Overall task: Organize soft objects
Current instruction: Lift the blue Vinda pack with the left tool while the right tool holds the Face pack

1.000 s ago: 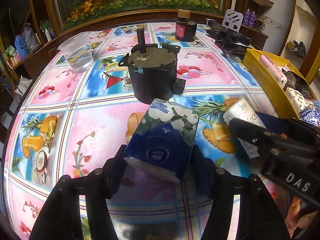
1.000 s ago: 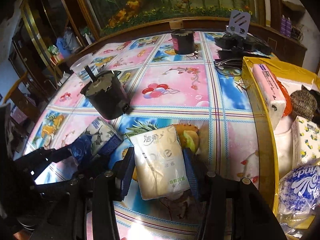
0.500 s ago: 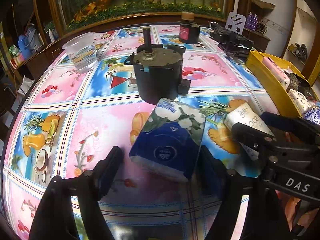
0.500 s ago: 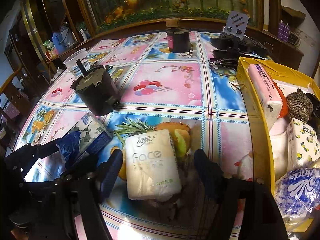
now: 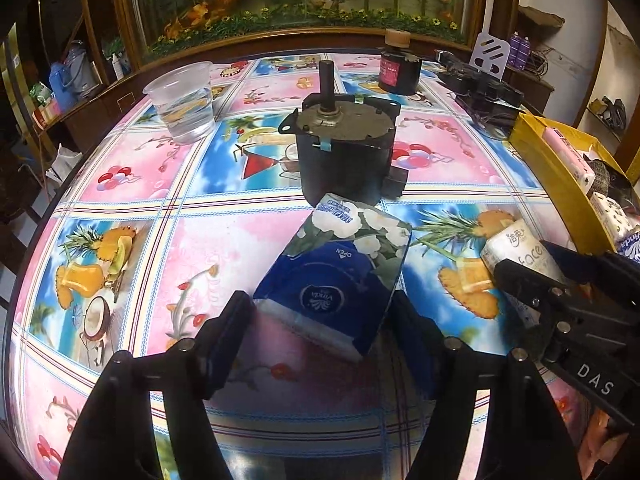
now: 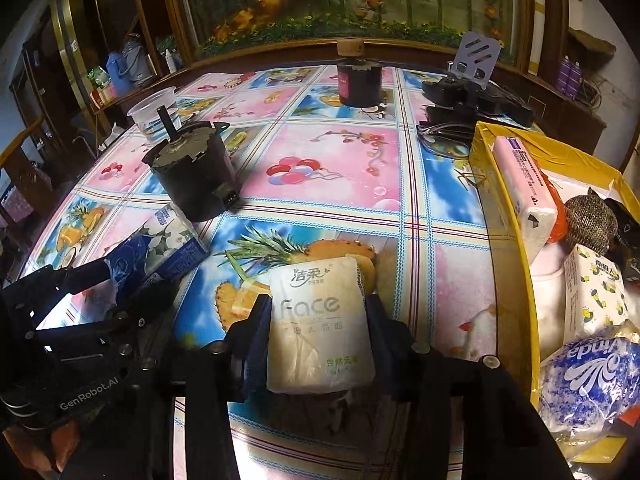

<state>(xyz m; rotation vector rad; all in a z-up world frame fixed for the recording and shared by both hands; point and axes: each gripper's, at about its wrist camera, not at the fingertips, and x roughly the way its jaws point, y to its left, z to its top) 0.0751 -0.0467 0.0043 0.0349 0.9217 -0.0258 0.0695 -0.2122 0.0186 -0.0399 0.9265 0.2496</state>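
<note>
A blue flowered tissue pack (image 5: 336, 276) sits between the fingers of my left gripper (image 5: 324, 320), whose pads press its near sides; it also shows in the right wrist view (image 6: 160, 252). My right gripper (image 6: 320, 332) is shut on a white "Face" tissue pack (image 6: 320, 328), which also shows in the left wrist view (image 5: 520, 252). Both packs are low over the patterned table (image 5: 160, 184). A yellow box (image 6: 516, 248) at the right holds several soft packs.
A black motor (image 5: 344, 148) stands just beyond the blue pack. A clear cup of water (image 5: 180, 100) is at the back left, a dark jar (image 5: 400, 68) at the back, black gear (image 5: 480, 88) at the back right.
Both grippers opened half a second ago and have now shut again on their packs. The views have shifted slightly closer to the table.
</note>
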